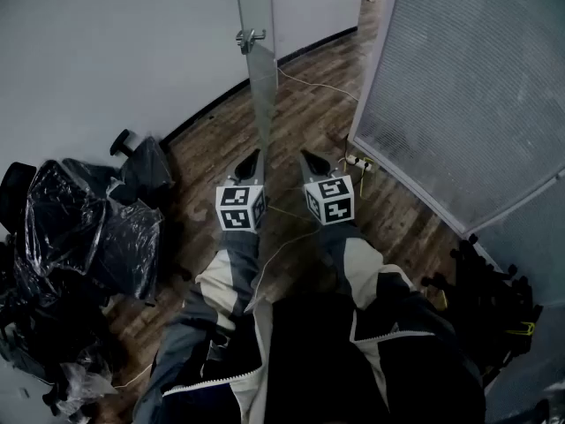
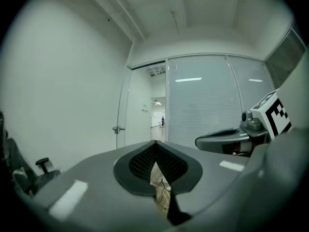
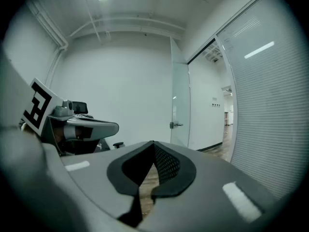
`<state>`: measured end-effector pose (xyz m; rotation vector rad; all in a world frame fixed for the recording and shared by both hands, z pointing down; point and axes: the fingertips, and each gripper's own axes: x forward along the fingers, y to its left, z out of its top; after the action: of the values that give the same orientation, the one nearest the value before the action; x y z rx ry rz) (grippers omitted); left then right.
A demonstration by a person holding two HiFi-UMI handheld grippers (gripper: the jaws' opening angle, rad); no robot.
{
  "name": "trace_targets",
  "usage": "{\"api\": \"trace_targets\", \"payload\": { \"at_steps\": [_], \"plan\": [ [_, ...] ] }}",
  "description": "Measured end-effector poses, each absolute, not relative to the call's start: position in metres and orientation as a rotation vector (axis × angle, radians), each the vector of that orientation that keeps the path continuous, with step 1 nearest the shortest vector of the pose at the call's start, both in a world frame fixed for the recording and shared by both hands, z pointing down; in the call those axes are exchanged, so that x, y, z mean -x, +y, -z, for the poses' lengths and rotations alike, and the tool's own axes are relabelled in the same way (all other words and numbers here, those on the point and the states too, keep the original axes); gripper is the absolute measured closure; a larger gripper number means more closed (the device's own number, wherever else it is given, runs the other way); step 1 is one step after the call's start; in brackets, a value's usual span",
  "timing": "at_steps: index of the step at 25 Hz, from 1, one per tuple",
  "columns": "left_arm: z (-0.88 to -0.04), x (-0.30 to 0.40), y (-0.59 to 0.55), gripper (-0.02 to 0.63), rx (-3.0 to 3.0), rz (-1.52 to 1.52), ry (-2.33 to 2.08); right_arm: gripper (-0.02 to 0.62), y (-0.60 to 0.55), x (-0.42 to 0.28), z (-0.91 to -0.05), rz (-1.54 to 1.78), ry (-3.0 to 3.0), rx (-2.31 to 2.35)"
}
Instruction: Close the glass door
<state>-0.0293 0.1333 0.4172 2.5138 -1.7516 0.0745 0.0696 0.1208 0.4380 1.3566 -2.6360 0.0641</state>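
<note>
The glass door point(image 1: 256, 78) stands open, edge-on ahead of me, with a metal handle point(image 1: 250, 38) high on it. My left gripper point(image 1: 250, 159) and right gripper point(image 1: 309, 159) are held side by side short of the door's edge, touching nothing. Both are shut and empty. In the left gripper view the door point(image 2: 124, 110) and its handle point(image 2: 117, 129) are far off to the left, beyond the shut tips of the left gripper point(image 2: 155, 144). In the right gripper view the door point(image 3: 179, 105) and handle point(image 3: 175, 125) are just right of centre, beyond the right gripper point(image 3: 153, 143).
Chairs wrapped in black plastic point(image 1: 79, 228) crowd the left side by the white wall. A frosted glass partition point(image 1: 468, 87) runs along the right, with a power strip point(image 1: 357, 161) and cable point(image 1: 309, 82) on the wooden floor. Black gear point(image 1: 494, 299) sits at lower right.
</note>
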Motion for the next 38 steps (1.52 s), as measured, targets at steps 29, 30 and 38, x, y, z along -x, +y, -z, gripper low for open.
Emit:
{"api": "trace_targets", "payload": {
  "at_steps": [29, 30, 38],
  "plan": [
    [-0.433, 0.108, 0.145, 0.601, -2.554, -0.075, -1.727, 0.589, 0.141, 0.028, -0.449, -0.039, -2.646, -1.301],
    [-0.436, 0.112, 0.146, 0.601, -2.555, -0.077, -1.720, 0.589, 0.142, 0.032, -0.451, -0.040, -2.643, -1.302],
    [-0.462, 0.127, 0.139, 0.601, -2.533, -0.084, -1.671, 0.589, 0.139, 0.039, -0.472, -0.067, -2.594, -1.322]
  ]
}}
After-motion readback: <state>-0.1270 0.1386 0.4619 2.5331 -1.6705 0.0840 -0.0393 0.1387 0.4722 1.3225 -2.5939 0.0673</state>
